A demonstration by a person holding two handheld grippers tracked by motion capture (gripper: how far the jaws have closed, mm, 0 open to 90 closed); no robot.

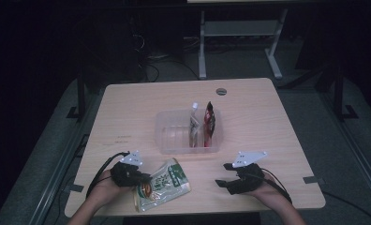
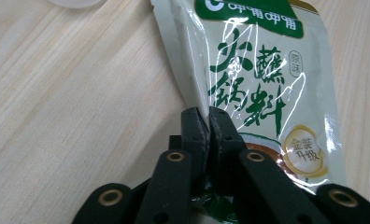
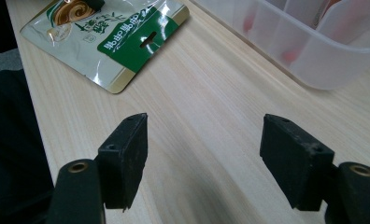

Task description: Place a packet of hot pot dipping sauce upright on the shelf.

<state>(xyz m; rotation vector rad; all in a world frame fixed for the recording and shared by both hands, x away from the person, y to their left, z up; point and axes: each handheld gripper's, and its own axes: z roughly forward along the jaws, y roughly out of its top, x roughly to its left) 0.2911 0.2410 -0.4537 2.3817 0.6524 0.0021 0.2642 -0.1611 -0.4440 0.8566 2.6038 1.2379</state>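
Note:
A green and white snack packet point(image 1: 162, 184) lies flat on the wooden table near its front edge; it is also seen in the left gripper view point(image 2: 262, 79) and the right gripper view point(image 3: 108, 39). My left gripper point(image 2: 206, 122) is shut on the packet's side edge, with the foil pinched between its black pads. It sits at the packet's left in the high view point(image 1: 145, 178). My right gripper point(image 3: 204, 140) rests open on the table to the right point(image 1: 223, 174), with nothing between its fingers.
A clear plastic bin point(image 1: 172, 140) stands mid-table behind both grippers, holding two upright packets, one silver point(image 1: 194, 123) and one red point(image 1: 209, 123). Its wall shows in the right gripper view point(image 3: 314, 60). A round grommet point(image 1: 221, 91) lies near the table's far edge.

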